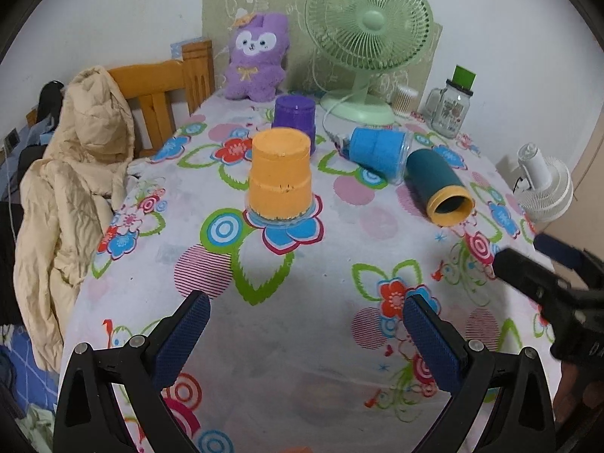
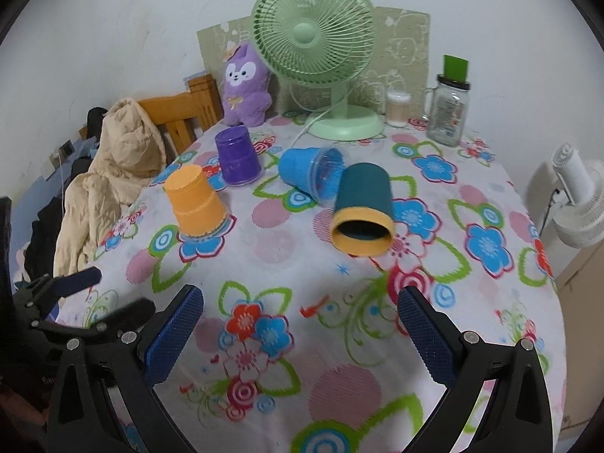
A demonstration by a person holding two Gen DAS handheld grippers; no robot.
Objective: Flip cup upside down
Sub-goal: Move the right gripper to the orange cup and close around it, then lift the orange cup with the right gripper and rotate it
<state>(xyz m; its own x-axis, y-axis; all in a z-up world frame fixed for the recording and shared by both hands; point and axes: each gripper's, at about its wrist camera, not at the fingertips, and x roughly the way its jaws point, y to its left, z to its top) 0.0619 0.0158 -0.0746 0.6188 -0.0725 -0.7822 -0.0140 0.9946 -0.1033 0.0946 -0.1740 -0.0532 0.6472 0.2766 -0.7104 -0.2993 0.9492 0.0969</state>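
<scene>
An orange cup point(image 1: 280, 176) point(image 2: 197, 201) stands upside down on the floral tablecloth. A purple cup point(image 1: 294, 119) point(image 2: 238, 160) stands upside down behind it. A blue cup point(image 1: 379, 153) point(image 2: 311, 175) lies on its side. A teal cup with a yellow rim point(image 1: 438, 187) point(image 2: 364, 213) lies on its side, mouth toward me. My left gripper point(image 1: 305, 311) is open and empty above the near table. My right gripper point(image 2: 300, 307) is open and empty, short of the teal cup. The right gripper also shows at the right edge of the left wrist view point(image 1: 528, 260).
A green desk fan point(image 1: 368, 37) point(image 2: 313, 41), a purple plush toy point(image 1: 256, 56), a glass jar mug point(image 1: 451, 107) point(image 2: 447, 107) and a small white cup point(image 2: 397, 108) stand at the back. A wooden chair with a beige jacket point(image 1: 75, 173) is at left. A white fan point(image 2: 577, 204) stands off the table's right edge.
</scene>
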